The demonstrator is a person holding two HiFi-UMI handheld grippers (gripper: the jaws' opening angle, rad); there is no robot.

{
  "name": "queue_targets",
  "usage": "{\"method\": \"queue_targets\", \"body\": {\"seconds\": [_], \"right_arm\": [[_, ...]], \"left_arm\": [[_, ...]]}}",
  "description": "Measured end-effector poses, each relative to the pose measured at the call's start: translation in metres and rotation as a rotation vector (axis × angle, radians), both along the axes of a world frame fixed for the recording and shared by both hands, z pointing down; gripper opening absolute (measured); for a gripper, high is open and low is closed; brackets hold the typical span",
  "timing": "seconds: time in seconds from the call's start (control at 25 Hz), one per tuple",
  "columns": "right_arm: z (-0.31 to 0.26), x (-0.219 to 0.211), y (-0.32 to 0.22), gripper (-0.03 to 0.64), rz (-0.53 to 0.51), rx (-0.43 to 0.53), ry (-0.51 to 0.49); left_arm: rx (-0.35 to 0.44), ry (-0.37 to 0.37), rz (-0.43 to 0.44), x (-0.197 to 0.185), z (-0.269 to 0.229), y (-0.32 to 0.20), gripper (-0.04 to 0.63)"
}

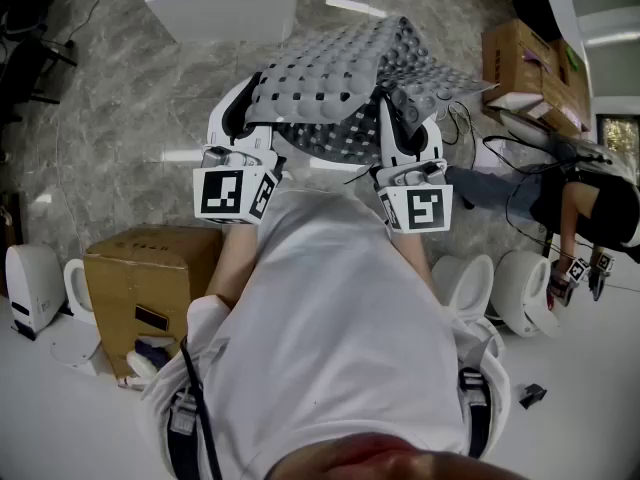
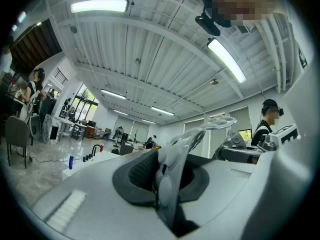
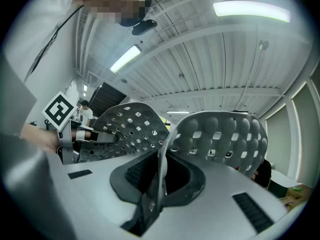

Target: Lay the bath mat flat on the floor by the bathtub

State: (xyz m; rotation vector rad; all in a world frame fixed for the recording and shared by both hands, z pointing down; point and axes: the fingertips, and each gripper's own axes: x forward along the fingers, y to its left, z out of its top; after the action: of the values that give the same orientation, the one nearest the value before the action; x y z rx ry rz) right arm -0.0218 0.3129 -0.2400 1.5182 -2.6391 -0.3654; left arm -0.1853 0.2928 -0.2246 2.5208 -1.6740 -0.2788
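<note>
Now: mat held up, not yet down

The grey perforated rubber bath mat (image 1: 350, 78) hangs above the grey marbled floor (image 1: 110, 108) in front of the person. The left gripper (image 2: 167, 171) and right gripper (image 3: 159, 171) both have their fingers clamped on its near edge, one at each side.

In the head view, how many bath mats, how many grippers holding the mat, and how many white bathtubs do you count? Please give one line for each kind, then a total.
Bath mat: 1
Grippers, jaws shut on the mat, left gripper and right gripper: 2
White bathtub: 1
Total: 4
</note>
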Motion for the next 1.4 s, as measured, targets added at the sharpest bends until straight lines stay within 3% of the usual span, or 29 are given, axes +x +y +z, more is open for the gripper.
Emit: {"method": "queue_targets", "body": {"seconds": [0.44, 0.92, 1.16, 1.4], "right_arm": [[0.011, 0.006, -0.015, 0.035, 0.002, -0.067, -0.032], [0.031, 0.019, -0.013, 0.038, 0.037, -0.144, 0.038], [0.044, 0.028, -0.035, 0.04, 0.014, -0.175, 0.015], [0.075, 0.041, -0.092, 0.041, -0.026, -0.246, -0.026]], "left_arm": [[-0.055, 0.05, -0.007, -0.025, 0.021, -0.012, 0.023], [-0.118, 0.12, 0.031, -0.027, 0.043, -0.029, 0.025], [-0.153, 0.101, 0.026, -0.016, 0.053, -0.047, 0.025], [-0.213, 0.044, -0.008, -0.014, 0.066, -0.087, 0.026]]}}
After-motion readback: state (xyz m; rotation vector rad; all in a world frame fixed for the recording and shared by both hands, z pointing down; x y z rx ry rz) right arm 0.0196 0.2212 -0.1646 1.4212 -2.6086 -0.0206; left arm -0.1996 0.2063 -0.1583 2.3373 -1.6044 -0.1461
